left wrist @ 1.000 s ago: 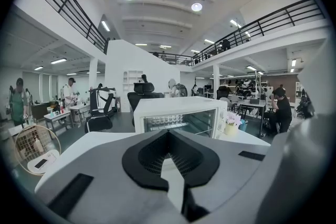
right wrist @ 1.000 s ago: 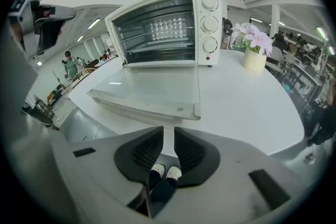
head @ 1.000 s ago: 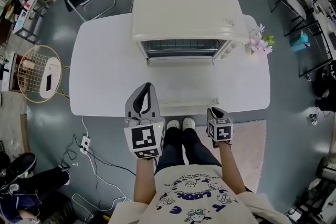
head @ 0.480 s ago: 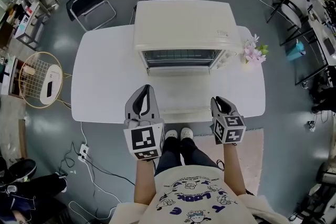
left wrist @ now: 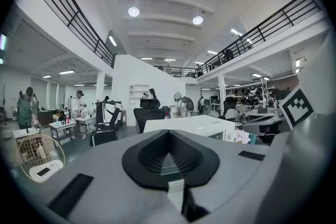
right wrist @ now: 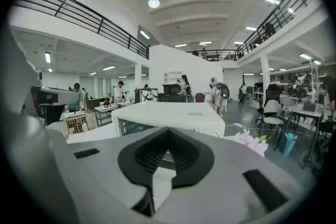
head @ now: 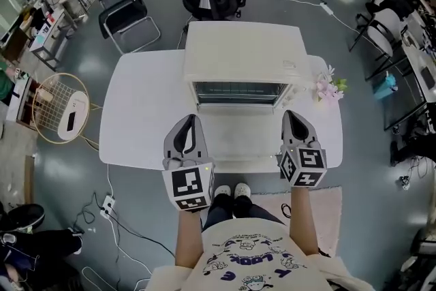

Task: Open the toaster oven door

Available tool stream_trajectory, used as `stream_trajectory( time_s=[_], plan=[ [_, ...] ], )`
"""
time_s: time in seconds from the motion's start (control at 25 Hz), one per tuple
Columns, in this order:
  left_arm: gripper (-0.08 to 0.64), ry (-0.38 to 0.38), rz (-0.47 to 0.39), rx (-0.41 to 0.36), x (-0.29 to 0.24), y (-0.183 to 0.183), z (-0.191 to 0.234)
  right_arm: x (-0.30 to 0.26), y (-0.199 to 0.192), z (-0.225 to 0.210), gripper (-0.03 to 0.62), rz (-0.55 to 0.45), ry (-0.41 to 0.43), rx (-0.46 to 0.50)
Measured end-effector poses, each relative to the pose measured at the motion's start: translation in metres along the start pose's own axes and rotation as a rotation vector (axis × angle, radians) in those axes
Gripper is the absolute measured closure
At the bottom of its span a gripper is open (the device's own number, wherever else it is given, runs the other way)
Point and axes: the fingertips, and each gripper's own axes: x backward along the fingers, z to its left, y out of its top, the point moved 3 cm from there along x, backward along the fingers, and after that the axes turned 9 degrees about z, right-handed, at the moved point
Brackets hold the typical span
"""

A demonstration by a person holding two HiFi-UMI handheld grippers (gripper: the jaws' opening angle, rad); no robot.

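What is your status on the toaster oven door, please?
Left gripper shut, empty. Right gripper just closed, empty. Cream box-shaped metal toaster oven: glass door down, open. Nothing obstructing.

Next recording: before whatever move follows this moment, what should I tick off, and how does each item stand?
1. Toaster oven door open: ok, it lies flat toward the person.
2. Right gripper off the door: ok, its jaws have just closed with nothing between them.
3. Left gripper empty: ok, jaws together and holding nothing.
4. Oven cavity empty: cannot tell, the inside is too dark.
5. Pink flowers out of the door's way: ok, they stand beside the oven's right side.
6. Oven fully on the table: ok.
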Motion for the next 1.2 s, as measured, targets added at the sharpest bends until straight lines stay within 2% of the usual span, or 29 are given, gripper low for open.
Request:
stream_trajectory(
  time_s=[0.28, 0.68, 1.2],
  plan=[
    [0.557, 0.032, -0.050, -0.006, 0.005, 0.025, 0.002, 0.007, 0.044, -0.001, 0.595, -0.111, -0.006, 0.021],
    [0.557, 0.049, -0.111, -0.024, 0.008, 0.055, -0.001, 0.023, 0.083, -0.003, 0.595, -0.233, -0.014, 0.013],
    [0.557, 0.066, -0.132, -0.029, 0.003, 0.066, 0.004, 0.023, 0.104, -0.001, 0.595, -0.288, -0.011, 0.026]
  ],
)
